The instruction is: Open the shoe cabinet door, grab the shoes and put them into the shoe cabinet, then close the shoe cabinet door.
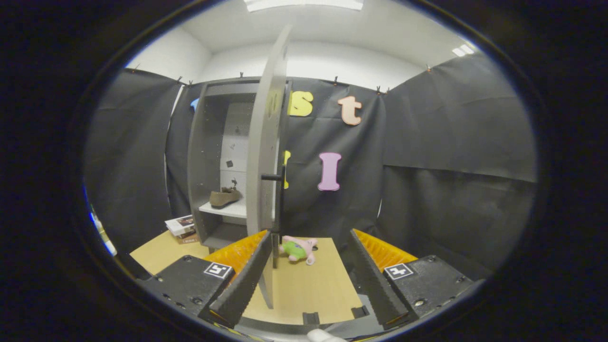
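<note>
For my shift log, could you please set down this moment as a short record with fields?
cabinet: tall grey shoe cabinet, standing on the tan wooden table
door: grey cabinet door swung open, edge-on, black handle
shoe: brown low shoe lying on the white shelf inside
gripper: gripper open, holding nothing, door's lower edge beside its left finger
other: pink and green plush toy beyond the fingers; stack of books beside the cabinet

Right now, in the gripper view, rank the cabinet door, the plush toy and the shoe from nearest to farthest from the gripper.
1. Cabinet door: open, its edge between the open fingers of the gripper.
2. Plush toy: on the floor board just beyond the fingers.
3. Shoe: on the cabinet shelf, behind the door.
</note>
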Demonstrator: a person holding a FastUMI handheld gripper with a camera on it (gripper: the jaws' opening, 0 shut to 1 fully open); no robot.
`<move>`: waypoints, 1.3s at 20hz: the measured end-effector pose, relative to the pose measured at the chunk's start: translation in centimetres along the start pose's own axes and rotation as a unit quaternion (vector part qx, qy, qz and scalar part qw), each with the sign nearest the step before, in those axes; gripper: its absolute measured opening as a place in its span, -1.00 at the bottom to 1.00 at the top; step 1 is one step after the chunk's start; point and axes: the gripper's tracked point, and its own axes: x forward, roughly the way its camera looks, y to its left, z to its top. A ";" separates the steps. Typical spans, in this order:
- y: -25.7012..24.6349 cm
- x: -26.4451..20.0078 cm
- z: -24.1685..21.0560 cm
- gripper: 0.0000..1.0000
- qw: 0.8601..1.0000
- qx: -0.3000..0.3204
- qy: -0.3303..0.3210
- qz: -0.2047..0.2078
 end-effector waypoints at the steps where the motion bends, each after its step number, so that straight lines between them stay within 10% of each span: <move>1: 0.9 -0.6 -0.8 1.00 1.000 0.002 0.004 0.001; 18: 25.8 9.7 -30.7 1.00 0.976 0.024 0.196 0.092; 26: 29.9 16.0 -37.4 1.00 0.964 0.033 0.250 0.087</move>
